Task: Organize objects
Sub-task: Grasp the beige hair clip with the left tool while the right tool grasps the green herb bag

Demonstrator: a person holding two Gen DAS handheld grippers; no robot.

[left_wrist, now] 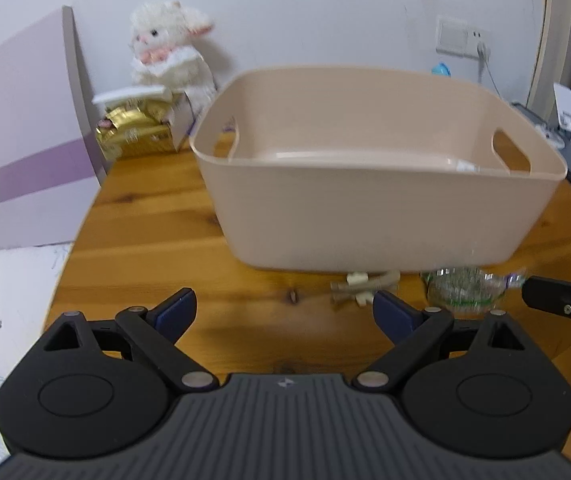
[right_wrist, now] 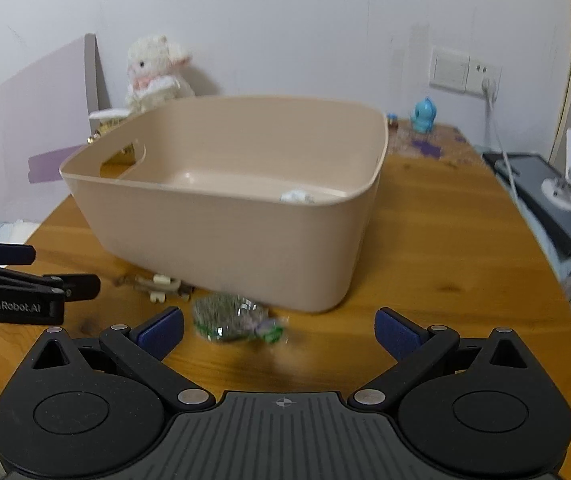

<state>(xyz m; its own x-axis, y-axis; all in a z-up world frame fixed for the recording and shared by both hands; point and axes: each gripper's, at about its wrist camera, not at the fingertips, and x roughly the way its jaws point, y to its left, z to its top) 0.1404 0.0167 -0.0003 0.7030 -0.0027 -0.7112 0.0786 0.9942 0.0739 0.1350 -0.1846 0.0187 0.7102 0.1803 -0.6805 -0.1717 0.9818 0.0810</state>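
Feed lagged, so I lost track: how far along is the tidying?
Early. One crumpled white item lies in the beige bin. Both tongs, left and right, are open and empty. Still on the table: the clear green-printed wrapper and small beige plastic pieces.

black gripper [right_wrist: 279, 330] bodies, blue finger pads [right_wrist: 159, 330], silver rivets, white "genrobot.ai" lettering

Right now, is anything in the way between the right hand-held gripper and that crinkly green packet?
Nothing visible. The right hand-held gripper is open, and the green packet lies on bare table just ahead, near its left finger. The beige basket sits behind the packet, not between.
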